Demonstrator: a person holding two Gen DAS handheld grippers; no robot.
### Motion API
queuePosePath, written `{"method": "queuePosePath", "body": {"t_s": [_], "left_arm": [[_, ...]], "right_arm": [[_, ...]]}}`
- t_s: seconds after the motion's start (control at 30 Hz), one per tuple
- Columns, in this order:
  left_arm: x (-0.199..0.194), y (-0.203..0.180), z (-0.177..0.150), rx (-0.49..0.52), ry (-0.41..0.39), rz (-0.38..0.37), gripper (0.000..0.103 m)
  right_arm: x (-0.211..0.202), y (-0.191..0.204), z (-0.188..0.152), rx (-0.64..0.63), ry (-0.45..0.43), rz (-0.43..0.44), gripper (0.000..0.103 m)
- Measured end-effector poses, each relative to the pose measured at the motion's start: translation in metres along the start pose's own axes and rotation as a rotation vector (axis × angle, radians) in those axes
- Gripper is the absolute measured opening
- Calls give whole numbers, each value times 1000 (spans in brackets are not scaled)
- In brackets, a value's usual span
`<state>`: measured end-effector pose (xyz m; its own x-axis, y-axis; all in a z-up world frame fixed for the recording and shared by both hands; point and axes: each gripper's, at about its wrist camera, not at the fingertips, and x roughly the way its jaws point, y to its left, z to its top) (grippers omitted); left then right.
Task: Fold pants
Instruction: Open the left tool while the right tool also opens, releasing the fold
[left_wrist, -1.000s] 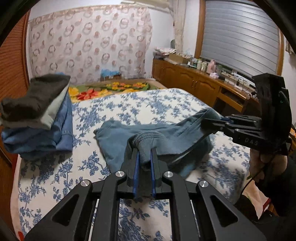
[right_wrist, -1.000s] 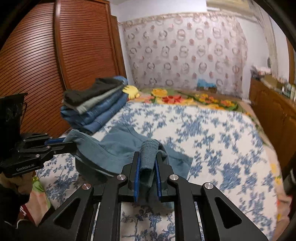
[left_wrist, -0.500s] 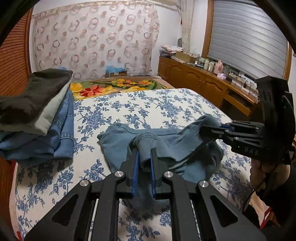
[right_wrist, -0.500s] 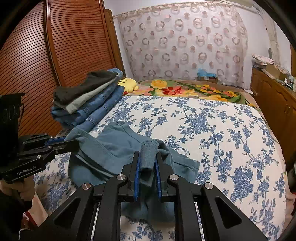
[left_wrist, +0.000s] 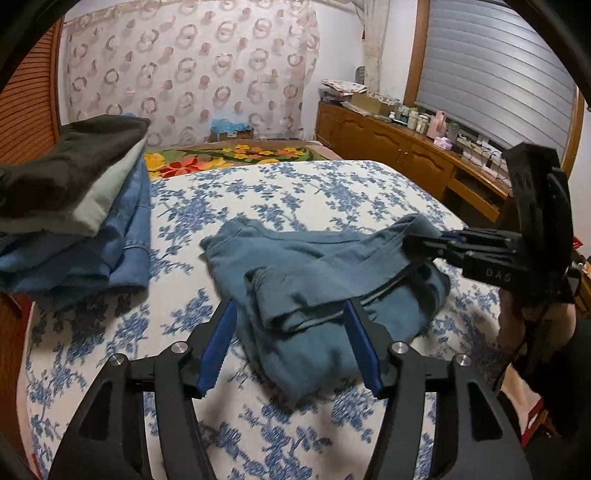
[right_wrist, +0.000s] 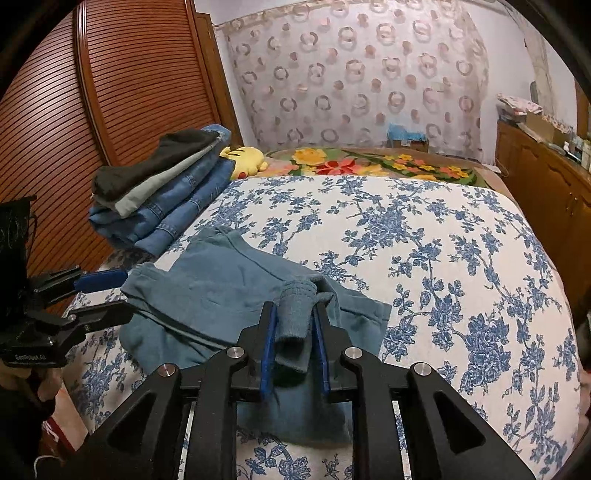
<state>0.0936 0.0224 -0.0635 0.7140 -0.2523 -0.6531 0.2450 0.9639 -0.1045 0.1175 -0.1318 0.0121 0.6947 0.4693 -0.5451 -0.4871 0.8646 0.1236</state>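
Observation:
Teal-blue pants (left_wrist: 314, 273) lie crumpled on the near part of the floral bedspread (left_wrist: 295, 192). My left gripper (left_wrist: 291, 306) is opening: its blue pads stand wide apart on either side of a fold of the pants and do not press on it. From the right wrist view it (right_wrist: 127, 291) shows at the left edge of the pants (right_wrist: 221, 280). My right gripper (right_wrist: 294, 308) still has a rolled edge of the pants between its pads, and its jaws are opening slightly. In the left wrist view the cloth rises to the right gripper (left_wrist: 413, 242).
A stack of folded clothes (right_wrist: 162, 192), with jeans under grey and dark pieces, sits at the bed's left edge beside a slatted wooden door (right_wrist: 110, 92). A yellow plush (right_wrist: 247, 158) lies behind it. Wooden cabinets (left_wrist: 388, 147) run along the right wall.
My left gripper's jaws have spread wide and let go of the pants fold, which has dropped onto the bed. The right gripper's jaws have parted a little around their fold.

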Motion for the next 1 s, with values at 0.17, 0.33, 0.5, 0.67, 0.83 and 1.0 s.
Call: {"method": "queuePosePath", "body": {"t_s": [0.17, 0.33, 0.5, 0.67, 0.83, 1.0], "left_arm": [[-4, 4, -12, 11, 14, 0, 61], [1, 13, -19, 4, 42, 38, 61], [9, 21, -15, -21, 55, 55, 61], [21, 22, -12, -14, 79, 75, 61], [30, 19, -7, 29, 96, 88, 61], [35, 23, 3, 16, 85, 99, 61]], "right_arm": [[-13, -2, -2, -8, -31, 6, 33], [-28, -5, -12, -50, -25, 1, 43], [-20, -6, -25, -119, 56, -25, 43], [-1, -12, -22, -126, 117, -58, 43], [15, -7, -12, -157, 149, -73, 43], [26, -4, -4, -198, 149, -98, 43]]}}
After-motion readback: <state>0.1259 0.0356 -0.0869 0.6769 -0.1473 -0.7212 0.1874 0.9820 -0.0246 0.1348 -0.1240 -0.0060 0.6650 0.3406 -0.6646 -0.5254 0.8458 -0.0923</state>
